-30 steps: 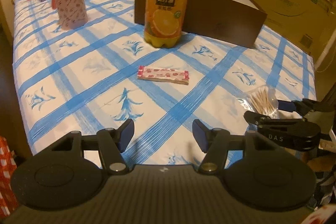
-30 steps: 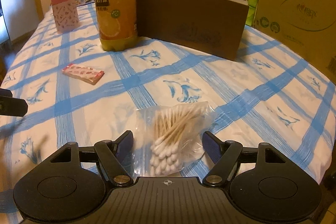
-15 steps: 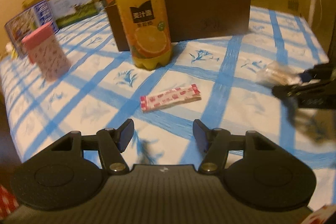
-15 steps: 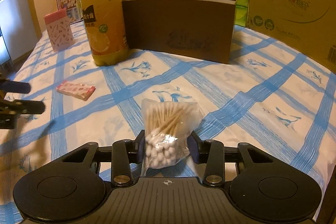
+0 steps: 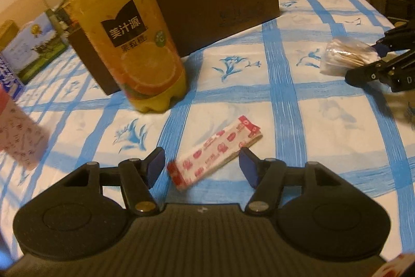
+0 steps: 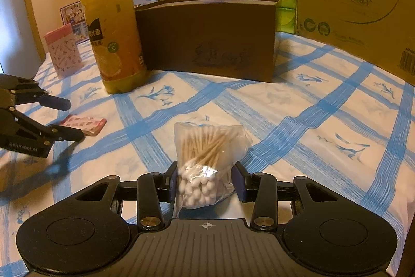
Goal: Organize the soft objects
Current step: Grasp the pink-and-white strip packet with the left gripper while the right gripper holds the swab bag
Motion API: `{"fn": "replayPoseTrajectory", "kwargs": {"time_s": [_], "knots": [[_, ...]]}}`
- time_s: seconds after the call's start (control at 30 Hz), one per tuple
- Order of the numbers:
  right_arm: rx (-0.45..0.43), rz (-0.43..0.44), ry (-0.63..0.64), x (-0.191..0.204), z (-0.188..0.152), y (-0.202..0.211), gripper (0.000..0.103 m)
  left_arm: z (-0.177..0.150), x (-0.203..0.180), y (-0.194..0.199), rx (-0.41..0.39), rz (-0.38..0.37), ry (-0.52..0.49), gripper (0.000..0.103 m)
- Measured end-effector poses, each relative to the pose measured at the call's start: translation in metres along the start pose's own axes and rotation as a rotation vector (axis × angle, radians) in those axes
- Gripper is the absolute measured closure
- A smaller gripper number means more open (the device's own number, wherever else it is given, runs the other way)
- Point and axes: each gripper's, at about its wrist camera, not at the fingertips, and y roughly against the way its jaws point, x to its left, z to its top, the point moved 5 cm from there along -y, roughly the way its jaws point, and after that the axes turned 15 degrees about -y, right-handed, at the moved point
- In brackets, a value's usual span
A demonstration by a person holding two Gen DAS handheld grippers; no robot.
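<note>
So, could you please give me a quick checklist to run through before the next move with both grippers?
1. Right gripper shut on the bag of cotton swabs: ok.
2. Left gripper open; its jaws have just been opening: ok.
3. Red-patterned packet lies between the left jaws, not yet pinched: ok.
4. Orange juice bottle stands apart from the packet: ok.
5. Room inside the brown box: cannot tell.

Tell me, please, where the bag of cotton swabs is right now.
The bag of cotton swabs sits clamped in the right gripper, low and central in its view, above the checked tablecloth.
</note>
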Motion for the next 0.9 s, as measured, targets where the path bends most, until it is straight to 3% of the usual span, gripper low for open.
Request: {"fn": "replayPoseTrajectory", "kwargs": {"time_s": [0.1,0.17,0.3,0.37,0.63,0.83,0.9], "knots": [[-0.002,0.003,-0.009,-0.002,0.001,-0.001,0.061,0.002,0.009,-0.008,-0.002,-0.052,0.013,0.031],[-0.003,0.005,-0.018,-0.003,0.003,-0.001,0.061,0.003,0.014,-0.014,0.008,-0.075,0.034,0.031],[-0.003,0.007,-0.026,-0.003,0.003,-0.001,0.061,0.002,0.019,-0.016,0.034,-0.133,0.139,0.056],[-0.003,0.005,-0.026,-0.003,0.003,-0.001,0.061,0.001,0.017,-0.014,0.029,-0.152,0.187,0.056],[0.007,0.003,-0.038,-0.006,0.002,0.003,0.061,0.006,-0.008,0.001,0.072,-0.131,0.335,0.056],[0.008,0.003,-0.036,-0.005,0.002,0.004,0.060,0.014,-0.024,0.006,0.100,-0.074,0.334,0.052],[0.008,0.003,-0.031,-0.004,0.001,0.004,0.054,0.015,-0.020,0.001,0.107,-0.076,0.353,0.054]]}}
